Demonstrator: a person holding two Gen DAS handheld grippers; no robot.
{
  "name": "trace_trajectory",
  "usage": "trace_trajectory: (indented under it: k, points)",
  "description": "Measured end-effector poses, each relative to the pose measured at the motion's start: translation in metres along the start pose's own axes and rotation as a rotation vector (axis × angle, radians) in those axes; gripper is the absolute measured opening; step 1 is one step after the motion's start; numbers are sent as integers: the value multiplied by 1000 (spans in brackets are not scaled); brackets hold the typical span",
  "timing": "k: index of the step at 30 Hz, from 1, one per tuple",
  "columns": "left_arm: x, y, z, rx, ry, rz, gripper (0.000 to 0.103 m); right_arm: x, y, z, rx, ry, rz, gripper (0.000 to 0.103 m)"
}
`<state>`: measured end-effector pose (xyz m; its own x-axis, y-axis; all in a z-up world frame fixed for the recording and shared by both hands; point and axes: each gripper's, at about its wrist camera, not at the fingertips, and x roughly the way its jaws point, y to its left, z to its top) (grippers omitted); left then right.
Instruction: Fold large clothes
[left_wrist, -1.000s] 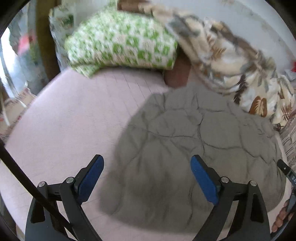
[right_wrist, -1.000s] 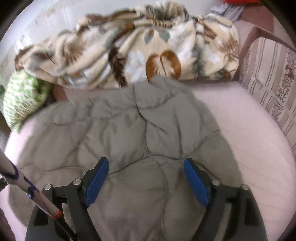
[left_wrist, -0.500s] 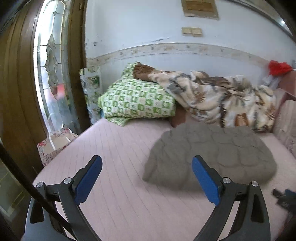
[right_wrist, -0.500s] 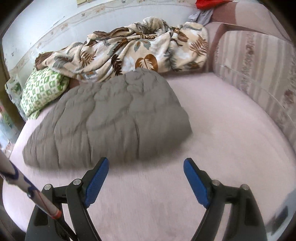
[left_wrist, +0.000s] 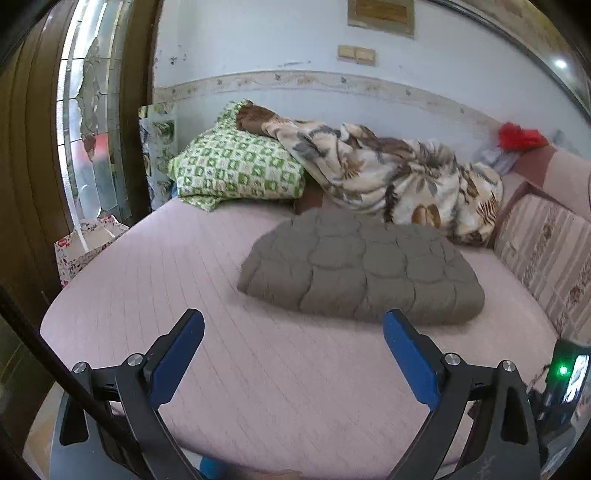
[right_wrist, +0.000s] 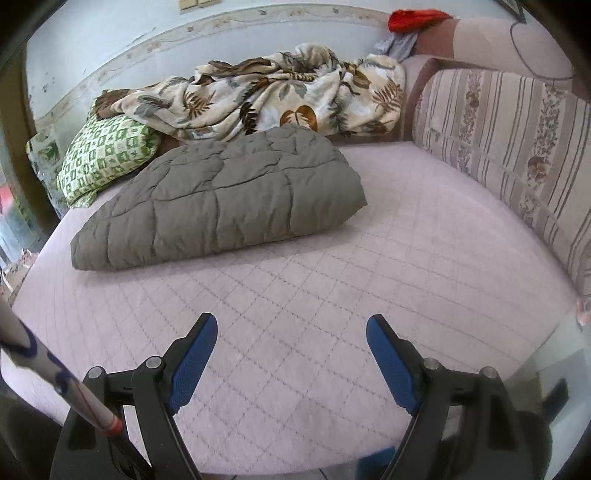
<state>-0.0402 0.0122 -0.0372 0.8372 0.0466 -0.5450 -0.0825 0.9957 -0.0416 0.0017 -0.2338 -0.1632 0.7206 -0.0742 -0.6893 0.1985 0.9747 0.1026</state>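
Folded into a thick grey-brown quilted padded garment (left_wrist: 362, 269), lying toward the back of the pale pink quilted bed (left_wrist: 258, 376), its far edge just beside or touching the crumpled cream leaf-print blanket (left_wrist: 391, 177) and near the green-and-white checked pillow (left_wrist: 236, 170). Well apart from both tools: left gripper (left_wrist: 291, 354) hovering over bare mattress with blue-padded fingers (left_wrist: 177, 362) spread wide and holding nothing; right gripper (right_wrist: 291, 354) likewise above the near part of the bed, fingers (right_wrist: 192, 365) wide and empty. Probably at or near the end of the fold, judging by the compact bundle. Risks from here: puffy filling likely springy, so the top layer could creep open if left unpressed; a pinch taken too shallow on the slick shell could slip; a grab catching only one layer would drag the fold apart; any push toward the wall could snag the loose blanket into the bundle. Striped floral backrest cushion (right_wrist: 517, 147) at the right side, clear of the garment.
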Motion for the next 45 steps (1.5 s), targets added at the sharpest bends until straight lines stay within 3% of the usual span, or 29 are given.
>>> trace_trajectory:
  k: [7,45]
  points:
    - [-2,-12,-22,41,62,-19,97,-9,10,-8,-30,-1,-11,87]
    - [41,-3,-42,37,201,-4,97,14,26,-20,-110,63,-57,87]
